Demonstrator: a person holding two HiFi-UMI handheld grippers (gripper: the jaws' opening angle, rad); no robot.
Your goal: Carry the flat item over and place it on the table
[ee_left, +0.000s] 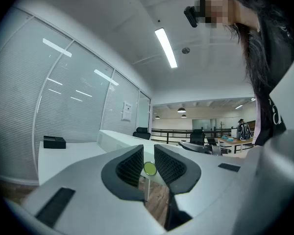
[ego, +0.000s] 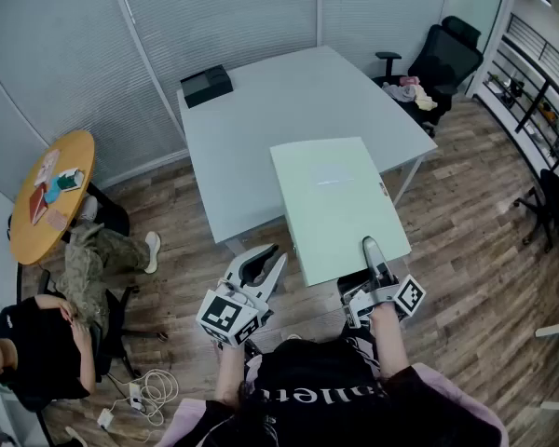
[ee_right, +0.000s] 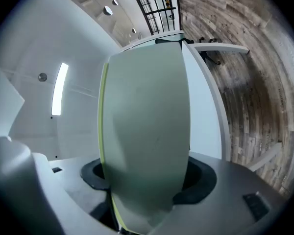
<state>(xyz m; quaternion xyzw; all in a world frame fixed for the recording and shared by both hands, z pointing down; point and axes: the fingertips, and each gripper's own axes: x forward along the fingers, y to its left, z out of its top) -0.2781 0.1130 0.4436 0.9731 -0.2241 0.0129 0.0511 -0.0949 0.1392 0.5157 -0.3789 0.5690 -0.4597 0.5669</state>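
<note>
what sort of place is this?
Probably an office meeting room: a large white table, a black office chair at its far corner, and blind-covered glass partition walls behind.

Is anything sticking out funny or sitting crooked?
Yes. The green flat item hangs well past the near edge of the white table, over the floor. Only the right gripper clamps its near end; I can't tell whether it rests on the table.
</note>
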